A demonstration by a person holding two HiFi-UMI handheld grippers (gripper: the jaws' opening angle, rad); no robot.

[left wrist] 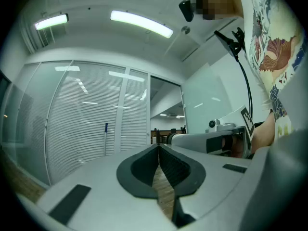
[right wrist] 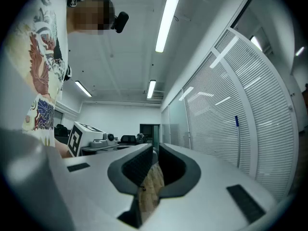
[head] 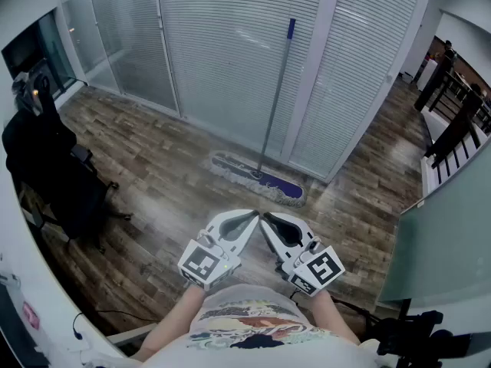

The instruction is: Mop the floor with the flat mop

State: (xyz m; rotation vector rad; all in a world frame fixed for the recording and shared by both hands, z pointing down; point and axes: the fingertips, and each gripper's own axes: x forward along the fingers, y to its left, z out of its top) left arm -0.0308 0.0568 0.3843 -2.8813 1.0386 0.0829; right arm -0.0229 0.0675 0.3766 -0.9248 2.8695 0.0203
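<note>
The flat mop rests on the wood floor ahead, its blue-and-grey pad flat against the foot of the glass wall. Its grey handle with a blue tip leans upright on the blinds; the tip also shows in the left gripper view as the handle and in the right gripper view as the handle. My left gripper and right gripper are held side by side in front of my body, tips nearly meeting, both shut on nothing. Both stay well short of the mop.
A black office chair stands at the left by the wall. Dark railings and a glass partition are at the right. Glass walls with white blinds close off the far side. Cables and a dark stand lie at lower right.
</note>
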